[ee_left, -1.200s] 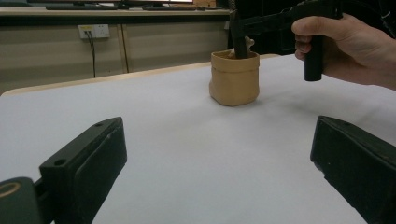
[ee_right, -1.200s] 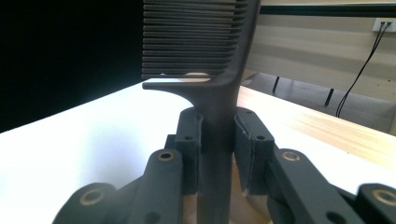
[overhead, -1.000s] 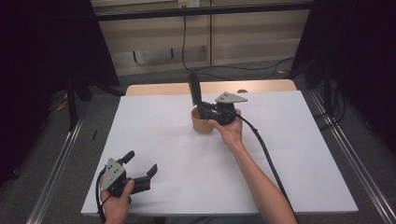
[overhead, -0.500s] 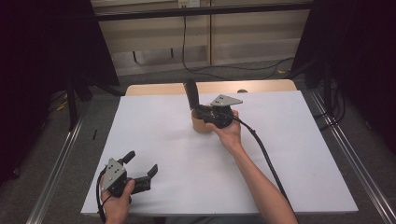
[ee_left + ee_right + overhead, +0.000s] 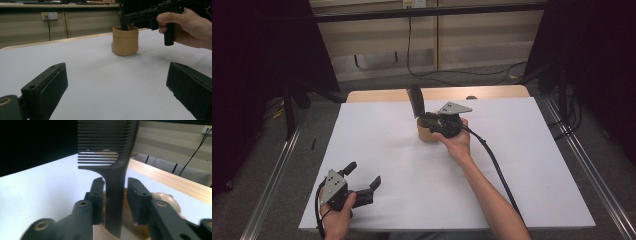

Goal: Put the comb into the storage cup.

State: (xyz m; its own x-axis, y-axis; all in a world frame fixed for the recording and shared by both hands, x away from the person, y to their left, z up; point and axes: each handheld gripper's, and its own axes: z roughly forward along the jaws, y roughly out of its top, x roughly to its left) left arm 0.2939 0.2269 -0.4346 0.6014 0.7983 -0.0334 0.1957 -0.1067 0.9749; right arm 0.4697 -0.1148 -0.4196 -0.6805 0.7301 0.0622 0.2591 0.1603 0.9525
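Note:
A black comb (image 5: pixel 415 100) stands upright with its handle down in a small tan cup (image 5: pixel 428 133) near the far middle of the white sheet. My right gripper (image 5: pixel 426 120) is at the cup's rim with the comb's handle (image 5: pixel 114 195) between its jaws. They have just been opening, and a thin gap shows beside the right pad (image 5: pixel 135 200). My left gripper (image 5: pixel 363 173) rests near the front left edge, wide open with nothing between its fingers (image 5: pixel 50 87). From there the cup (image 5: pixel 125 42) lies ahead.
The white sheet (image 5: pixel 522 170) covers most of a wooden table (image 5: pixel 492 92). A black cable (image 5: pixel 492 160) trails from the right gripper along the forearm. Metal rails (image 5: pixel 587 165) run down both sides. A round pale object (image 5: pixel 165 200) sits by the cup.
The comb's top has tipped slightly to the left. Both hands have stayed where they were.

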